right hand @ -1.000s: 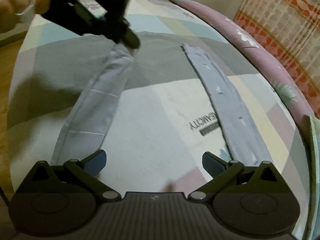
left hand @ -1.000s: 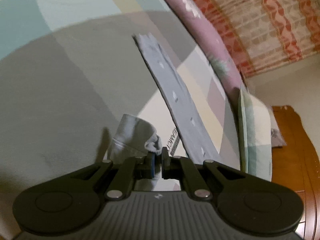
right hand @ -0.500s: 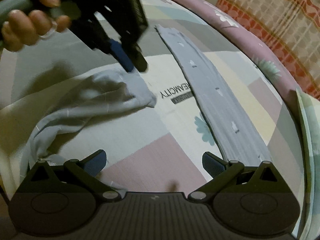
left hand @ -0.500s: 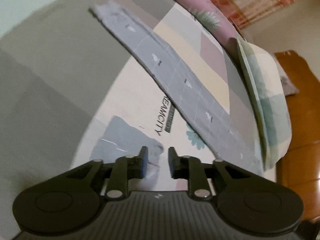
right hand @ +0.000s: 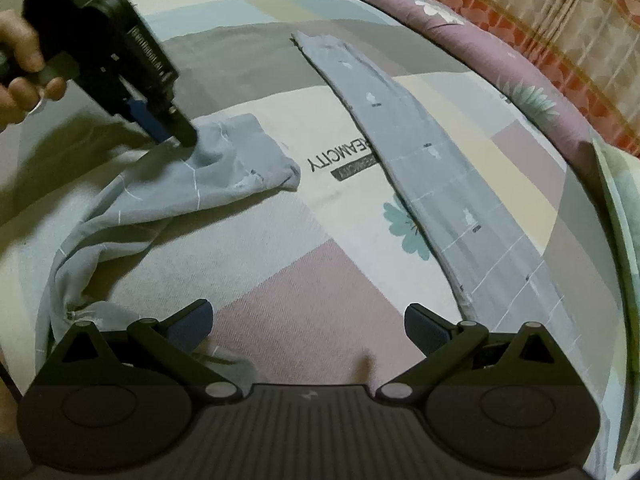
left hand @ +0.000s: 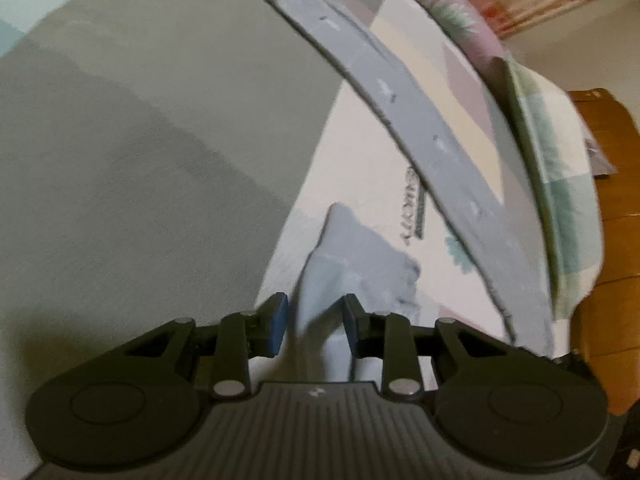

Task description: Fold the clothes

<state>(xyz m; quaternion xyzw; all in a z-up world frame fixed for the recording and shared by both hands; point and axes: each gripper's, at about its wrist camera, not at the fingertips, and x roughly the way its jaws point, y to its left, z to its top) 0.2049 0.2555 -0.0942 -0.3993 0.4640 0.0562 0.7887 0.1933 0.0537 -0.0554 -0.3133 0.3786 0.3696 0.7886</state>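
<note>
Left wrist view: the left gripper was opening, pale blue garment lying loose between its jaws on the bed. Right wrist view: the right gripper stood spread wide, the garment ahead to its left

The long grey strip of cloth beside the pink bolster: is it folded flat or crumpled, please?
Folded flat: the long grey strip lies straight and smooth on the bedsheet, edges even, unlike the bunched cloth nearby.
</note>
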